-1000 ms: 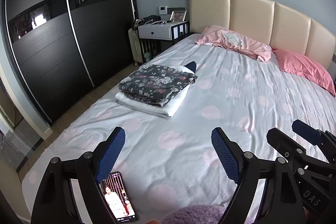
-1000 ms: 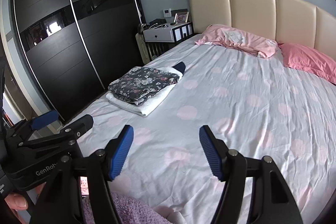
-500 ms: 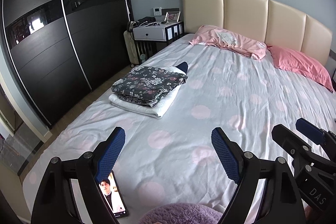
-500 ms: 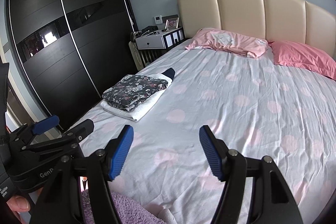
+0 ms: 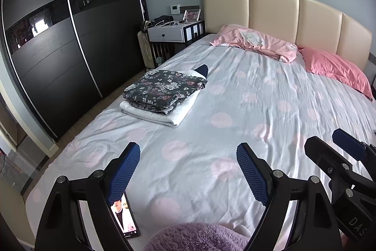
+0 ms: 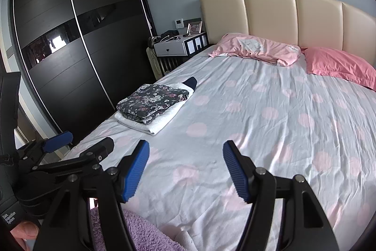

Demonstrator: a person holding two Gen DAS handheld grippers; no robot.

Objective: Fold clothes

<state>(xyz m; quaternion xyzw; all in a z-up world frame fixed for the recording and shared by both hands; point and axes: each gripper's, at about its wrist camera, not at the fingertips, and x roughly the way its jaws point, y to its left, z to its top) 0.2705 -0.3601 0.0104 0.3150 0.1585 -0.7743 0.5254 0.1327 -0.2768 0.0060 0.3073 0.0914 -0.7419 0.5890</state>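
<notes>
Between garments: both tongs, left (image 5: 188,171) and right (image 6: 185,168), spread and empty above the bed (image 5: 258,114), folded stack (image 5: 162,95) at ten o'clock, purple fleece garment (image 5: 197,237) at six o'clock likely next, needing a downward reach.

Dark floral garment (image 5: 164,88) on white towel (image 5: 162,113); pink-dotted sheet (image 5: 235,133).

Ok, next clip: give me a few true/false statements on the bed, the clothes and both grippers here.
1. Both grippers are open and empty. True: left gripper, right gripper.
2. The floral garment lies under the white towel. False: it lies on top.
3. A phone lies on the bed sheet with its screen lit. True.
4. The purple fleece is already folded on the stack. False: it lies at the near edge, below the grippers.
</notes>
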